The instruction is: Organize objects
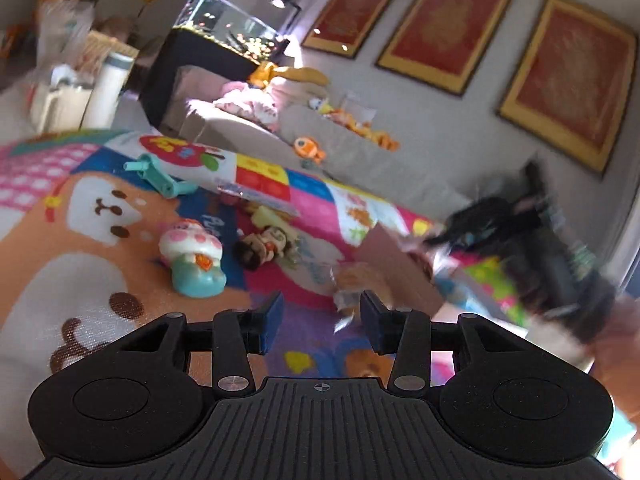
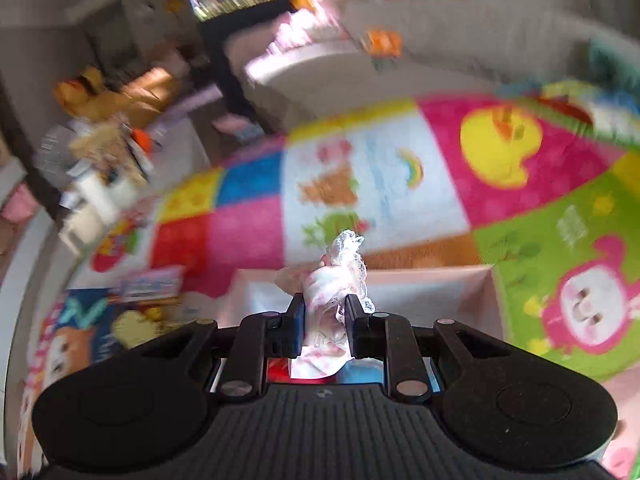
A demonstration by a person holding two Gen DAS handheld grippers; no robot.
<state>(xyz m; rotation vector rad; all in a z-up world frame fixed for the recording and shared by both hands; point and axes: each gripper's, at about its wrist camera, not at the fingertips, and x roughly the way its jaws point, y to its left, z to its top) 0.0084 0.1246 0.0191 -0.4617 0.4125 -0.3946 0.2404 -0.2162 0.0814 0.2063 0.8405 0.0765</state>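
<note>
Nearest me in the right wrist view, right gripper (image 2: 324, 322) is clenched on a bunched bit of white lacy cloth (image 2: 344, 276), pink-patterned, prob. a doll garment. Pads pinch it mid-bundle so the frill sticks up past the tips and the rest hangs under; reads like a carry grip, not a careful fold. Just beyond the tips sits a pale pink box (image 2: 432, 284), open side up I think, edges blurred. My guess is that's the drop spot, since the cloth hangs right at its near rim. Whole view is smeared.

Left gripper (image 1: 322, 320) is released, jaws part-open, nothing between the pads. Just past its tips lies a crinkly clear-wrapped item (image 1: 352, 284), too blurred to name, next to the box's flap (image 1: 396, 264). I judge left is lining up for that one next.

Further out on the play mat (image 1: 80, 216): a mushroom toy (image 1: 192, 256) tipped on its side, a small doll (image 1: 264, 244) flat beside it, then a teal plastic piece (image 1: 160, 176) near the mat's far edge. All loose, well apart, not yet sorted.

Beyond that, the sofa (image 1: 360, 160) with an orange fish toy (image 1: 308, 148) on it, fish tank (image 1: 232, 28) and framed pictures (image 1: 444, 28) on the wall behind.
</note>
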